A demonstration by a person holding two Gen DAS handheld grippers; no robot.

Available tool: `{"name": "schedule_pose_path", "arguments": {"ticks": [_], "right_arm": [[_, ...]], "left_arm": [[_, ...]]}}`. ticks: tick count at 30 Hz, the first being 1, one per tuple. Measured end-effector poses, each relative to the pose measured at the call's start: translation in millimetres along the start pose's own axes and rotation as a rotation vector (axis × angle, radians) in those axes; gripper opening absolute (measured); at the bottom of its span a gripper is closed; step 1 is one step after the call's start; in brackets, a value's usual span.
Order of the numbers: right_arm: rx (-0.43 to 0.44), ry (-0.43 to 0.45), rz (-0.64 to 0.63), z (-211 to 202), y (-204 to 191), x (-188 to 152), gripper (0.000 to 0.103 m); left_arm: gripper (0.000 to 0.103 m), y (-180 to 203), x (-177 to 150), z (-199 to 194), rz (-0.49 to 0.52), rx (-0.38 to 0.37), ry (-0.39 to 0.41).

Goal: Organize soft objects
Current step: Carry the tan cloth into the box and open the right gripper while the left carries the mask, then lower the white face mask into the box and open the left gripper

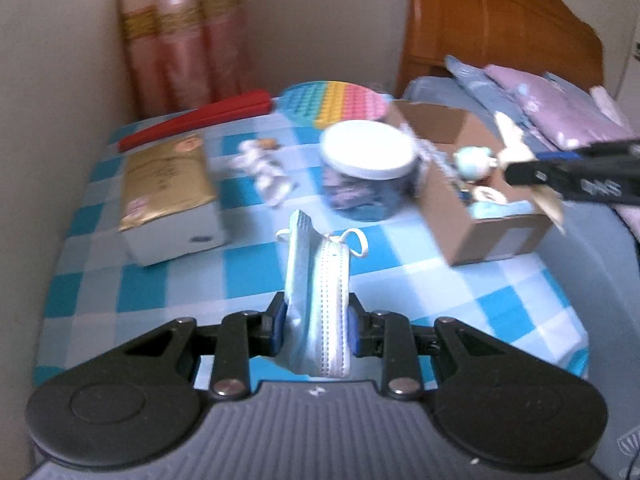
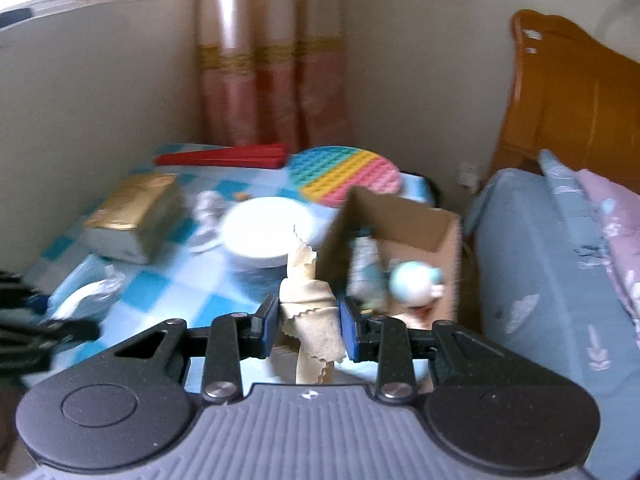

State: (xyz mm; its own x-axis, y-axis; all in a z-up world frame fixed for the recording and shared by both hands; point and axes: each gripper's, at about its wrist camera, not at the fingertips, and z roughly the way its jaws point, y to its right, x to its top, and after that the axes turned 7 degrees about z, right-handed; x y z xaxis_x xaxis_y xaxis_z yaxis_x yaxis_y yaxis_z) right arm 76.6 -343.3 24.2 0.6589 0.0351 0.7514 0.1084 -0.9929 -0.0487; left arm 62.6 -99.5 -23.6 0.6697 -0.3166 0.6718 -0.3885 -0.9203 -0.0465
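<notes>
Blue checkered cloth [image 1: 280, 280] covers the whole table, and both grippers are up over its near edge with something soft in each. The left gripper [image 1: 316, 320] has its pads squeezed onto a folded stack of light blue face masks [image 1: 320, 280], which stands on edge between the fingers with the white ear loops poking out the far end. The right gripper [image 2: 308, 328] is pinching a beige cloth with zigzag-cut edges [image 2: 308, 312]; it sticks up past the fingertips and a flap droops below them. From the left wrist view you can see that same cloth hanging off the right gripper out at the right side, just over the cardboard box [image 1: 500, 236].

That box sits open at the right side of the table, next to the bed with blue and pink bedding [image 2: 560, 260]. Inside it there's a small round pale blue plush toy [image 2: 412, 280] plus some other stuff that's too blurry to call.

Other things on the table: a clear jar with a white lid [image 1: 368, 152] just left of the box, a gold-topped tissue pack [image 1: 168, 184] on the left, something crumpled and white [image 1: 264, 172] between them, a round rainbow pop-it mat [image 1: 340, 100] at the far edge, and a red flat thing [image 1: 200, 120] beside it. Pink and gold curtain [image 1: 180, 40] hangs in the far corner.
</notes>
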Motion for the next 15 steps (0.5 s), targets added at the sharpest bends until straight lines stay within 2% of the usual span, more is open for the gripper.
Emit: {"name": "schedule_pose_path", "arguments": {"ticks": [5,8,10,13,15], "right_arm": [[-0.041,-0.007,0.036,30,29,8,0.039],[-0.032,-0.022,0.048,47,39,11,0.070],[-0.025,-0.009,0.051,48,43,9,0.074],[0.005,0.004,0.079,40,46,2,0.094],[0.035,0.029,0.085,28,44,-5,0.102]], "left_arm": [[0.028,27,13,3,0.065,-0.039,0.008],[0.028,40,22,6,0.092,-0.058,0.012],[0.028,47,29,8,0.110,-0.057,0.019],[0.028,58,42,11,0.145,-0.060,0.035],[0.028,64,50,13,0.166,-0.066,0.048]]}}
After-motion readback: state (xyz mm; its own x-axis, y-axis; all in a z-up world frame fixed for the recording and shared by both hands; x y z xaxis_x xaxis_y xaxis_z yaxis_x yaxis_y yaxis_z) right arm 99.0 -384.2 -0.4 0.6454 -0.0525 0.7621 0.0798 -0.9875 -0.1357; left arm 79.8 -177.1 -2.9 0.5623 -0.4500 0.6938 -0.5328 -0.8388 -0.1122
